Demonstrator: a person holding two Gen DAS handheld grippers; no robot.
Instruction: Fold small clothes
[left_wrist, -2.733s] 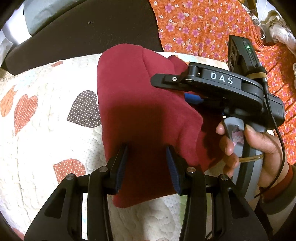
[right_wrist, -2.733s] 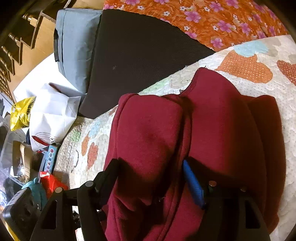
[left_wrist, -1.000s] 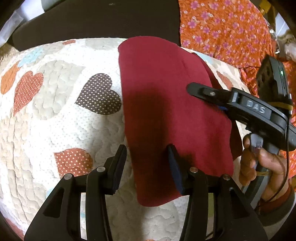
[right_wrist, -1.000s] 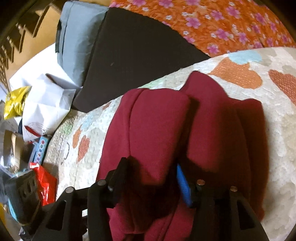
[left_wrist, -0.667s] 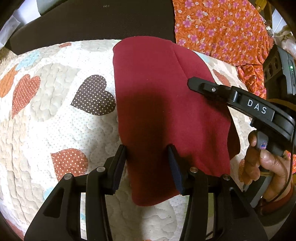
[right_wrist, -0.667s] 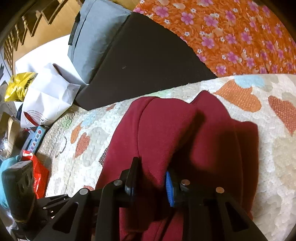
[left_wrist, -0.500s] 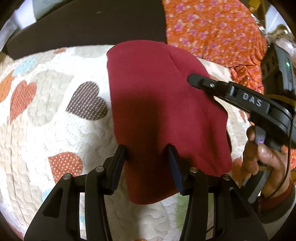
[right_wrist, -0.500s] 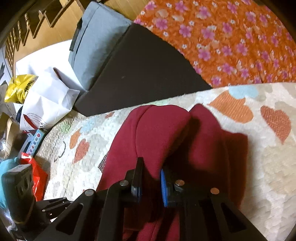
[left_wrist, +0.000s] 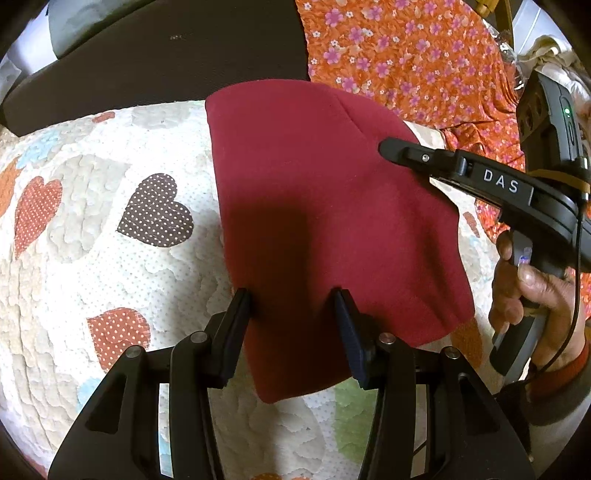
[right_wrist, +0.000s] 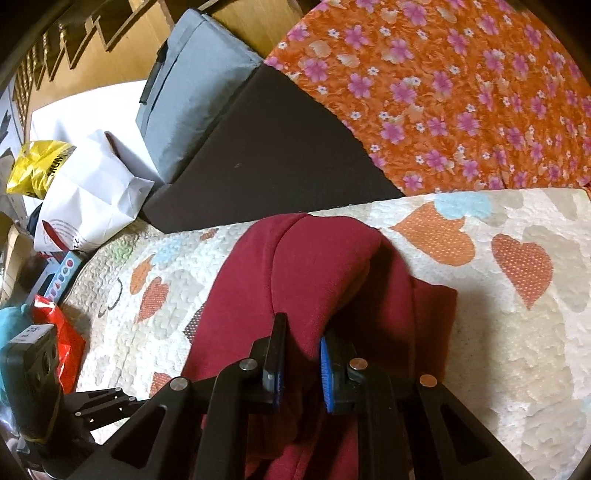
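Garment (left_wrist: 325, 206), maroon, lies on the quilted bed (left_wrist: 110, 258) with its long axis running near-to-far; right claw (right_wrist: 301, 363) is clamped on its right edge, left claw (left_wrist: 293, 321) apart over its near-left end.

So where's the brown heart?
In the left wrist view, the brown heart is printed on the quilt, just left of the red cloth.

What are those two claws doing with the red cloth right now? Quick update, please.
Right gripper pinched on a raised fold of the maroon garment. Left gripper open, jaws astride its near edge. Garment lies on the heart-print quilt. Nothing in the way.
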